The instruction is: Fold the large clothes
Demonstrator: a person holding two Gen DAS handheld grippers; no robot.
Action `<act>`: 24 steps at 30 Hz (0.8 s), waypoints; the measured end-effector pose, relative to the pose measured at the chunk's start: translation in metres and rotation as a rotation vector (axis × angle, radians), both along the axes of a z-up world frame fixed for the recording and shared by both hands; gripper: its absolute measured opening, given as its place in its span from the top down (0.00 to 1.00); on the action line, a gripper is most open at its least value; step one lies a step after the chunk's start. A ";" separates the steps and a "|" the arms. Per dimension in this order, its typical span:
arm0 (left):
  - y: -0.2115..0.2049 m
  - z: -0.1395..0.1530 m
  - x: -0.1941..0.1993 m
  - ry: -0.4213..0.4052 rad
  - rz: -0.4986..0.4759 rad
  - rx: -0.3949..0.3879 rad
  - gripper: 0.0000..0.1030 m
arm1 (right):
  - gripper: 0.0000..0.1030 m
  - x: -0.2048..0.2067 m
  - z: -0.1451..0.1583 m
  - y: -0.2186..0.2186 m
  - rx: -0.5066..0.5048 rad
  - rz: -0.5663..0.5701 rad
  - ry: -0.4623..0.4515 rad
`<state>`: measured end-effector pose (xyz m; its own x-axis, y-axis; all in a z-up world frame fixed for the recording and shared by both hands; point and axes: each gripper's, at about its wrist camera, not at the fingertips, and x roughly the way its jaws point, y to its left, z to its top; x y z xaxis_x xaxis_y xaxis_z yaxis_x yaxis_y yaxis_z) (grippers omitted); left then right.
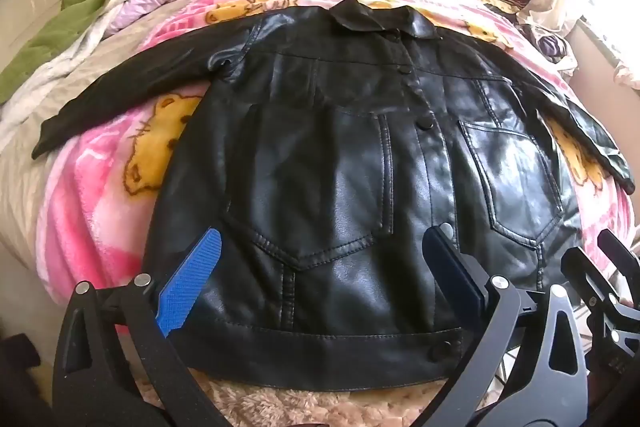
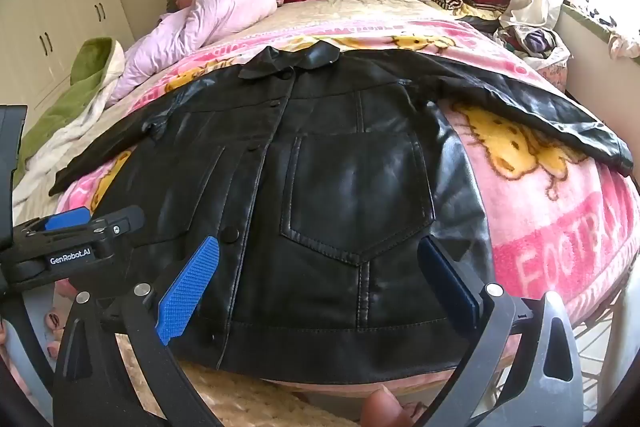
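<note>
1. Left gripper [image 1: 320, 259]: jaws spread fully wide, holding nothing, poised above the hem of the black leather jacket [image 1: 360, 163].
2. Right gripper [image 2: 320, 267]: likewise wide apart and empty, beside the left one.
3. Jacket lies flat, front up, buttoned, 2 sleeves spread, on the pink blanket [image 2: 560, 227] at the bed's foot edge.

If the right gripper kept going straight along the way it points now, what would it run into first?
Most likely the black jacket spread flat on the pink blanket. The right gripper is open and angled down at the jacket's lower front, around the chest pocket. Nothing shows in between, though depth is hard to judge here.
</note>
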<state>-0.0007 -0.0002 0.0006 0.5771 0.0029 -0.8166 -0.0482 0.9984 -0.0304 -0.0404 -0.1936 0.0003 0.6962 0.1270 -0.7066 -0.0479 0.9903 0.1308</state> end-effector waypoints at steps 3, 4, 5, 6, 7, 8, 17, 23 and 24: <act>0.000 -0.001 0.001 0.013 0.000 -0.006 0.08 | 0.04 0.000 0.000 0.000 0.001 0.000 0.002; 0.000 0.000 0.001 0.012 -0.001 -0.005 0.08 | 0.04 0.001 0.001 0.000 0.001 0.001 0.003; 0.000 0.000 0.001 0.010 -0.002 -0.004 0.08 | 0.04 -0.001 0.001 0.000 0.000 -0.001 -0.004; 0.000 0.000 0.001 0.009 -0.004 -0.003 0.08 | 0.04 -0.001 0.001 0.000 0.000 -0.002 -0.005; 0.000 -0.001 0.001 0.013 0.002 -0.006 0.08 | 0.04 -0.001 0.001 0.000 0.000 -0.002 -0.004; 0.001 -0.001 0.001 0.014 0.001 -0.006 0.08 | 0.04 -0.001 0.001 0.000 -0.001 -0.002 -0.005; 0.000 -0.001 0.001 0.011 0.003 -0.001 0.08 | 0.04 -0.001 0.003 0.000 0.000 -0.002 -0.006; 0.000 0.000 0.001 0.009 0.002 0.001 0.08 | 0.04 -0.001 0.000 0.000 -0.001 -0.002 -0.007; 0.000 0.000 0.001 0.009 0.003 0.001 0.08 | 0.04 0.000 0.004 0.001 -0.001 -0.002 -0.007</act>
